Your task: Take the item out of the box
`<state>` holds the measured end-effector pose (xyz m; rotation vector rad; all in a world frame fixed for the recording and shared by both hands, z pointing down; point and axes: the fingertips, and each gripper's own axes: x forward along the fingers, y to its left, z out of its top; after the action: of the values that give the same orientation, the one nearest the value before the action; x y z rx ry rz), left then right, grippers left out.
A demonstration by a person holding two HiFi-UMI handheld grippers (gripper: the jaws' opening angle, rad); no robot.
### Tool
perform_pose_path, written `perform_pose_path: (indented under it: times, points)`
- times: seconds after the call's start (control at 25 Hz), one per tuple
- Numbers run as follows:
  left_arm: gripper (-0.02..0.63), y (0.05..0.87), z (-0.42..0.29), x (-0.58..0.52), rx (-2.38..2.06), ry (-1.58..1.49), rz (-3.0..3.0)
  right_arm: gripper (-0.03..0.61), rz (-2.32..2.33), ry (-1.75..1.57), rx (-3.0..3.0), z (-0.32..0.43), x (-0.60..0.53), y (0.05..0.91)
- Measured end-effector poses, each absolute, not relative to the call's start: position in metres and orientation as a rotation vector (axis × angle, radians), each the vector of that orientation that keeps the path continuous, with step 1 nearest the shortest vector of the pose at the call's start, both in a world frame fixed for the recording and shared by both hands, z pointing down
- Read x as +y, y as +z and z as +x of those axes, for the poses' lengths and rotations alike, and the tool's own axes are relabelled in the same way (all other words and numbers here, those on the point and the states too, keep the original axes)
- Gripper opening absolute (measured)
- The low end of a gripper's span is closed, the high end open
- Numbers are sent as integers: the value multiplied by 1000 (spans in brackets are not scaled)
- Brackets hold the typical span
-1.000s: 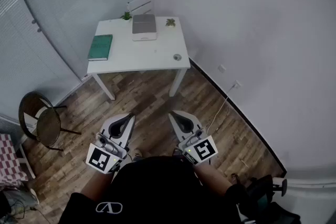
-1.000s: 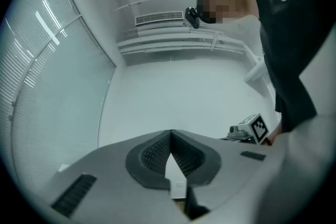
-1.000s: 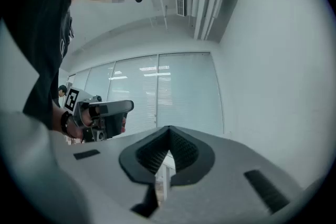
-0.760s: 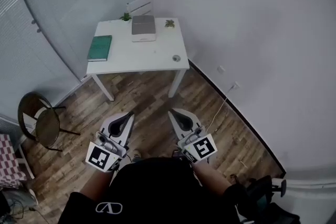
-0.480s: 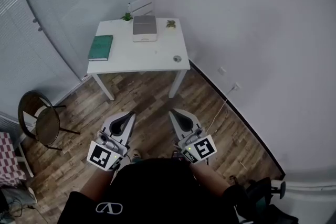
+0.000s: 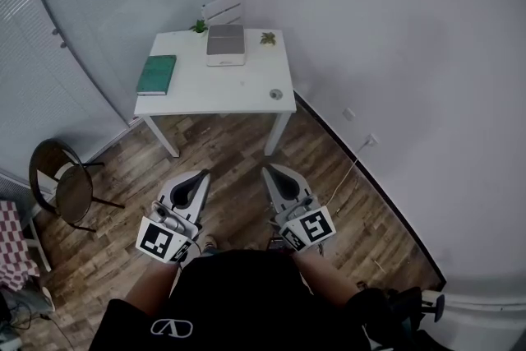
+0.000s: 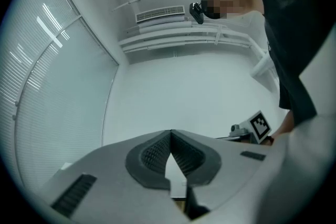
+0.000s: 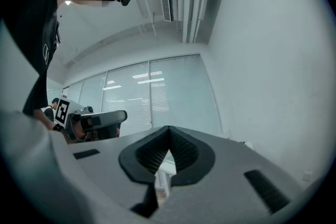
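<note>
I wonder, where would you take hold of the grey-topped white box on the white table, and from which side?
Likely the near edge of the grey-topped white box, approached from above on the white table's open front. It lies flat, with a white slatted rack behind and small green plants flanking it. Any lid seam is too small to see.

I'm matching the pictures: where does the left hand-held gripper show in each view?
Head view: left hand-held gripper lower left.
Left gripper view: hand-held gripper bottom centre, shut.
Right gripper view: hand-held gripper middle left.
Shared landmark: blinds.
</note>
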<state>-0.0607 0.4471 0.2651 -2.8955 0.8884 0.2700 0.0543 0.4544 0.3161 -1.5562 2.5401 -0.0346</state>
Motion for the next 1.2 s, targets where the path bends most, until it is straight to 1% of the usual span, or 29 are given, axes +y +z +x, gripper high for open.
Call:
perform_pose_path:
  times: [0.32, 0.52, 0.84, 1.2]
  points:
    - [5, 273, -46, 420, 972, 252, -2851, 6, -1501, -69, 2537, 78, 423, 332]
    - [5, 281, -47, 369, 975, 267, -2846, 5, -1500, -75, 2548, 78, 374, 344]
    - [5, 286, -42, 218, 879, 315, -2882, 6, -1577, -46, 2529, 72, 233, 352]
    - [5, 283, -44, 41, 736, 330, -2960, 6, -1648, -142, 2401, 66, 65, 359]
